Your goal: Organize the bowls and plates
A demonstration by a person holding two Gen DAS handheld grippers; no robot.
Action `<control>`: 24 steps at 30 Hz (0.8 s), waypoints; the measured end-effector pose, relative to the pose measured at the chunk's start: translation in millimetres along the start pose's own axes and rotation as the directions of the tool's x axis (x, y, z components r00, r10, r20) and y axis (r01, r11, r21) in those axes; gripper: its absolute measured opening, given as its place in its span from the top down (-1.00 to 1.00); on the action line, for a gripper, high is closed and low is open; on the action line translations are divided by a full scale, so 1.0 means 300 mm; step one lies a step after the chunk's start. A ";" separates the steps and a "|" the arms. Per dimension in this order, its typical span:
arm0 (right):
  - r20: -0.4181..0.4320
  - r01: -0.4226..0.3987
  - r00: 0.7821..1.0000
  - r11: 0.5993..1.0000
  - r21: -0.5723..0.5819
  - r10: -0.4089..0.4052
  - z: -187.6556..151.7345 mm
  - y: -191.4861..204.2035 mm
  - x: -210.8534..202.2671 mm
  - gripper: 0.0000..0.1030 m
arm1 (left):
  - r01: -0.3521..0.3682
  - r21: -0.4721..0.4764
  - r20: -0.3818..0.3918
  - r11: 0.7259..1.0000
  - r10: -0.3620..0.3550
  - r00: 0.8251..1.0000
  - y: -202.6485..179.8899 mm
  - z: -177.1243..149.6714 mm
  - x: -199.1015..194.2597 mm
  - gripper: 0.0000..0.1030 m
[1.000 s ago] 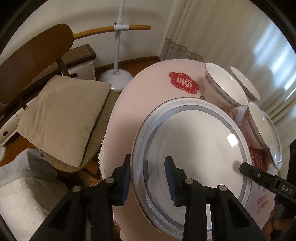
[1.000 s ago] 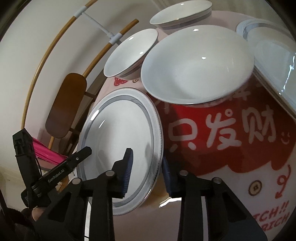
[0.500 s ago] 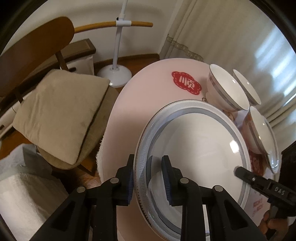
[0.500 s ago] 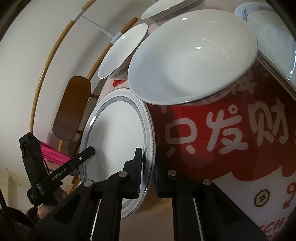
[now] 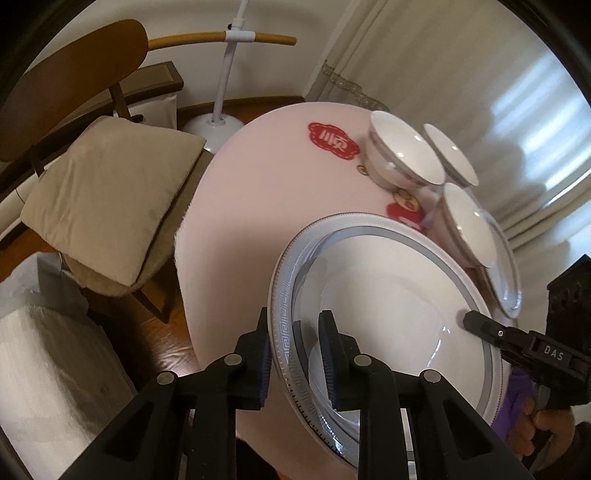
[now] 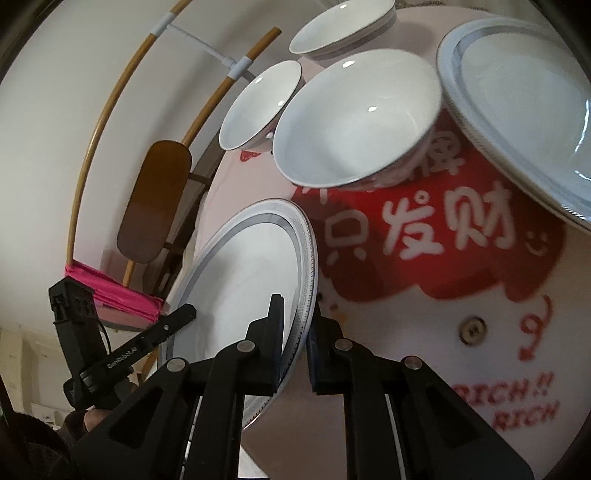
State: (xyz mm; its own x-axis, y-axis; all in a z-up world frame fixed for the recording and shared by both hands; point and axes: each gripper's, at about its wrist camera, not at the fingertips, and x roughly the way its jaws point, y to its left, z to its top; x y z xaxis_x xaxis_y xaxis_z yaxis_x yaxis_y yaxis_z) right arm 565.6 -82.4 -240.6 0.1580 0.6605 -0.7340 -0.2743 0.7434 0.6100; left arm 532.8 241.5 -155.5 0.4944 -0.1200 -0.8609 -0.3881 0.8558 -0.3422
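Both grippers hold one large plate [image 5: 388,295] by opposite parts of its rim. The left gripper [image 5: 293,354] has its jaws closed down onto the patterned border, one finger under the rim and one on the plate's upper face. The right gripper [image 6: 295,339] pinches the rim the same way, jaws narrowed to the thickness of the edge. The plate sits tilted over the near edge of the tabletop [image 5: 258,206], which wears a pale pink cloth with red printed patches; whether its underside touches the cloth cannot be told. In the right wrist view a large bowl [image 6: 358,122] stands just beyond the plate toward the middle of the tabletop, with a smaller bowl [image 6: 258,103] beside it and a third bowl [image 6: 340,26] nearer the far edge. A second plate [image 6: 524,110] (grey-banded like the first) lies at the right side of the tabletop, close to the large bowl. Off the tabletop's left edge, in the left wrist view, a wooden chair [image 5: 74,70] carries a beige cushion [image 5: 107,192].
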 end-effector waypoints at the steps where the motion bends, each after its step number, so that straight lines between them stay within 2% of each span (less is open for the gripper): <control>1: -0.002 -0.001 1.000 1.000 -0.001 0.001 -0.006 0.004 -0.022 0.79 | 0.006 -0.001 0.002 1.000 -0.006 1.000 -0.005 -0.002 -0.019 0.63; 10: 0.039 -0.015 0.999 0.999 -0.043 0.017 -0.023 0.061 -0.203 0.78 | 0.055 0.057 0.102 0.997 -0.060 0.993 -0.104 -0.008 -0.258 0.64; 14: 0.083 -0.020 0.996 0.999 -0.045 0.023 -0.005 0.042 -0.298 0.78 | 0.075 0.100 0.139 0.992 -0.088 0.986 -0.213 -0.003 -0.305 0.64; 19: 0.106 -0.015 0.994 0.999 -0.039 0.019 0.041 -0.049 -0.391 0.78 | 0.099 0.126 0.150 0.987 -0.117 0.982 -0.359 -0.010 -0.291 0.64; 24: 0.098 -0.010 0.995 0.999 -0.051 0.015 0.118 -0.180 -0.491 0.77 | 0.101 0.123 0.148 0.987 -0.119 0.982 -0.540 -0.024 -0.215 0.64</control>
State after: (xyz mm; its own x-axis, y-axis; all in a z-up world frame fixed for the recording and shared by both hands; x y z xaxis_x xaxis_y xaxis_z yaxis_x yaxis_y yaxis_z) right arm 590.7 -216.1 -154.9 0.2458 0.6787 -0.6920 -0.3239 0.7304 0.6013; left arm 558.3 106.9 -47.2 0.6468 -0.1452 -0.7487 -0.2378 0.8944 -0.3788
